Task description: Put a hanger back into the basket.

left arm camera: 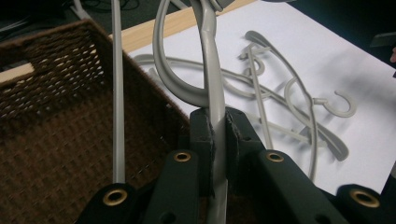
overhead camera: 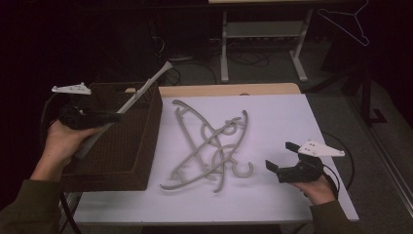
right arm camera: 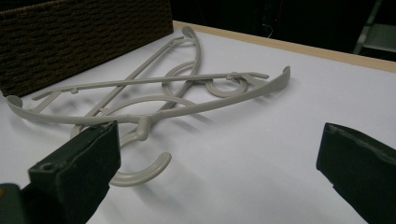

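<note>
1. The grey plastic hanger (overhead camera: 141, 92) held by the left gripper (overhead camera: 104, 117) hangs in the air over the brown wicker basket (overhead camera: 141, 146). It slants from the gripper up toward the basket's far right corner, and its end sticks out past the rim.
2. In the left gripper view the jaws are pressed tight on the hanger's flat arm (left arm camera: 215, 112), with its hook curving off to the left above the pads and its thin bar running over the basket.
3. The basket stands on the left part of the white table top (overhead camera: 282, 112), its right wall just beside the pile of hangers (overhead camera: 209, 146).
4. The pile holds several grey hangers that lie flat and cross each other, hooks and arms tangled, near the middle of the table.
5. The right gripper (overhead camera: 282, 158) hovers low over the table to the right of the pile, apart from it. Its jaws stand wide apart with nothing between them, pointing toward the nearest hook (right arm camera: 140, 172).
</note>
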A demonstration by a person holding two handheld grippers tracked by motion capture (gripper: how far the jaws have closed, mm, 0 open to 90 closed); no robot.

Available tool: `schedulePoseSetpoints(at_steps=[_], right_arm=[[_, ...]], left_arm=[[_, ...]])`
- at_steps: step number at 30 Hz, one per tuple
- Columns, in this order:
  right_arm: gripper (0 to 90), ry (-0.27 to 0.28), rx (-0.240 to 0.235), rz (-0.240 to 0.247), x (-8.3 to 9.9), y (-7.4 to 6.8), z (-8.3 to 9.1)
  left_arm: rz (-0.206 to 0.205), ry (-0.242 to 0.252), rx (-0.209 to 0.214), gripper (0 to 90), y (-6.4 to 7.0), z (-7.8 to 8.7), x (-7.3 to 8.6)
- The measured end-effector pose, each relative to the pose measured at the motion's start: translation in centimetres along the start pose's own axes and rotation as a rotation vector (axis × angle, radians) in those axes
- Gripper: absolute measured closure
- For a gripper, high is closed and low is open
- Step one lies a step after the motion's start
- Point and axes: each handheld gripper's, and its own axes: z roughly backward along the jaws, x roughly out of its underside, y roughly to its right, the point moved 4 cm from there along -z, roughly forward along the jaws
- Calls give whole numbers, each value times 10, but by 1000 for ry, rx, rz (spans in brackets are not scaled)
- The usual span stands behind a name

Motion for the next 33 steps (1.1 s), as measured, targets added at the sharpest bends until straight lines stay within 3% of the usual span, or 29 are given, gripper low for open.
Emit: schedulePoseSetpoints(at_steps=[17,33], right_arm=[[0,-5,7,7,0,0,-1],[0,-10,10,0,0,0,-2]], left_arm=[[47,-44,-51,827,-29,21,36],[51,-105,-59,827,-37,25,52]])
